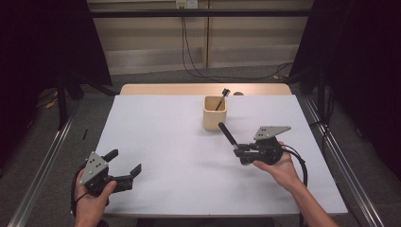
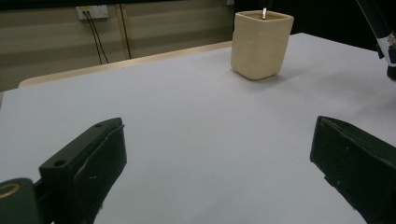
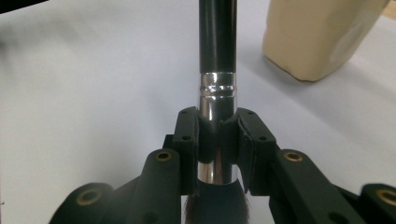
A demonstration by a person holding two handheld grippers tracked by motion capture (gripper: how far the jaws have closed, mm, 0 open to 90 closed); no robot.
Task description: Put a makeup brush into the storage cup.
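A cream square cup (image 1: 215, 112) stands toward the back of the white table (image 1: 161, 137), with a small black brush (image 1: 221, 99) leaning inside it. My right gripper (image 1: 239, 151) is shut on a second brush (image 1: 228, 134), whose black handle slants up toward the cup. In the right gripper view the jaws of this gripper (image 3: 217, 135) clamp the brush's silver ferrule (image 3: 216, 98). Dark bristles (image 3: 217, 203) sit behind them, and the cup (image 3: 317, 32) is ahead to the right. My left gripper (image 1: 125, 161) rests at the near left, open and empty (image 2: 219, 154), facing the cup (image 2: 260, 44).
A wooden strip (image 1: 203, 89) runs along the table's far edge. Beyond it are cables on the floor (image 1: 227, 75) and black stands on both sides. Bare table surface lies between the two grippers.
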